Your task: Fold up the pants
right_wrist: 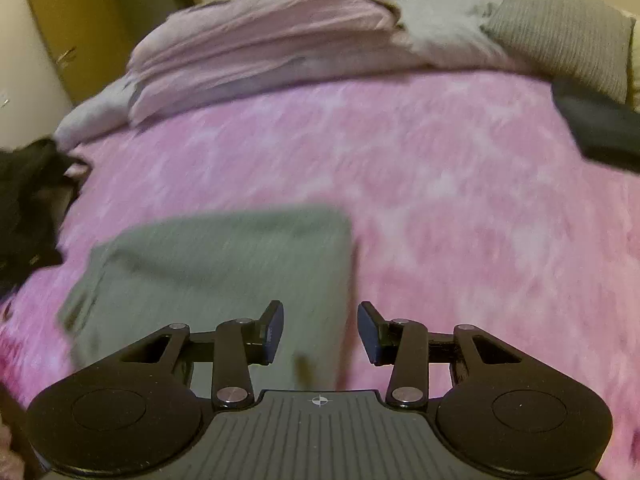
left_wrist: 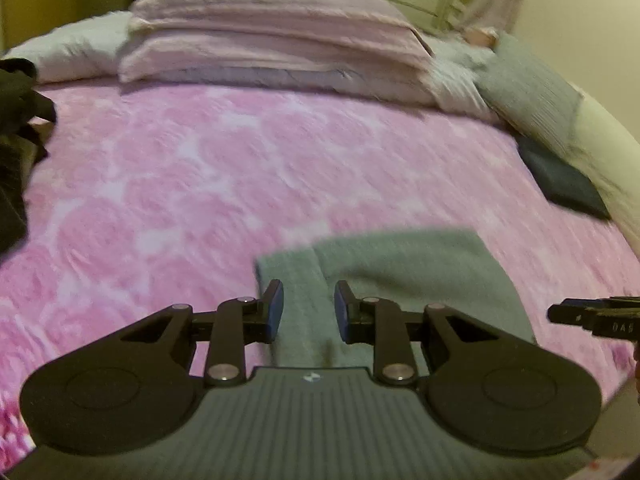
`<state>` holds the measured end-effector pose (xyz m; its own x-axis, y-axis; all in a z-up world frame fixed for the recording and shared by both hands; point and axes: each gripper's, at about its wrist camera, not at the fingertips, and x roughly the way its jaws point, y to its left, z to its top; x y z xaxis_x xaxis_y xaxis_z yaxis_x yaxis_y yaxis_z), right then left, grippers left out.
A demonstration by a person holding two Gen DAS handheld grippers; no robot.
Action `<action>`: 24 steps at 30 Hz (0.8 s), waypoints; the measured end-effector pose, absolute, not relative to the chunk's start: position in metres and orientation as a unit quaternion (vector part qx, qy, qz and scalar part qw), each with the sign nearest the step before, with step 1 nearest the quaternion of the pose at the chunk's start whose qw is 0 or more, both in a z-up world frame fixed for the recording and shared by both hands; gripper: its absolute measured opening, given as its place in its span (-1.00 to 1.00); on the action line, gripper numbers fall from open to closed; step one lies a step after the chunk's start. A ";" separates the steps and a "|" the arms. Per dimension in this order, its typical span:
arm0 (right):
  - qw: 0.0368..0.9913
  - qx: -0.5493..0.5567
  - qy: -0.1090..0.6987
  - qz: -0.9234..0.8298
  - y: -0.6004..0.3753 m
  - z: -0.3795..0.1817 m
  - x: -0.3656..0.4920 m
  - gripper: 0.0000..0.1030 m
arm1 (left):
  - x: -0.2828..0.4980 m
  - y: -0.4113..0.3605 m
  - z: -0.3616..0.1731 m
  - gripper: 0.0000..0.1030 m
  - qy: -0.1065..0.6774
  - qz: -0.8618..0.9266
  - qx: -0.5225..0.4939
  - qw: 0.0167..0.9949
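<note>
Since the green pants [left_wrist: 400, 272] already lie folded on the pink bed [left_wrist: 200, 168], my left gripper [left_wrist: 309, 312] and right gripper [right_wrist: 320, 332] hang apart and empty, so I think little is left.

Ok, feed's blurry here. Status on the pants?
Left gripper open, right gripper open, neither gripping. Green pants folded on pink bedspread. Nothing in the way.

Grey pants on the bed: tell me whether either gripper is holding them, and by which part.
Neither. The left gripper and right gripper both stand open above the folded grey pants, pads clear of the cloth. Nothing is held.
</note>
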<state>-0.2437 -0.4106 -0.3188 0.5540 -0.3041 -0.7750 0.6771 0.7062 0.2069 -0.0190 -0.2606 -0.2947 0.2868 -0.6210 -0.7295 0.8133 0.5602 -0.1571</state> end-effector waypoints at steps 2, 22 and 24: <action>0.837 0.251 0.391 -0.289 -0.395 -0.332 -0.240 -0.25 | -0.025 -0.265 -0.314 -0.57 0.408 -0.447 0.152 0.782; 0.773 0.323 0.438 -0.328 -0.317 -0.316 -0.240 0.36 | -0.062 -0.224 -0.304 0.14 0.522 -0.383 0.211 0.732; 0.766 0.325 0.452 -0.322 -0.308 -0.318 -0.241 0.36 | -0.069 -0.218 -0.308 0.14 0.537 -0.376 0.215 0.724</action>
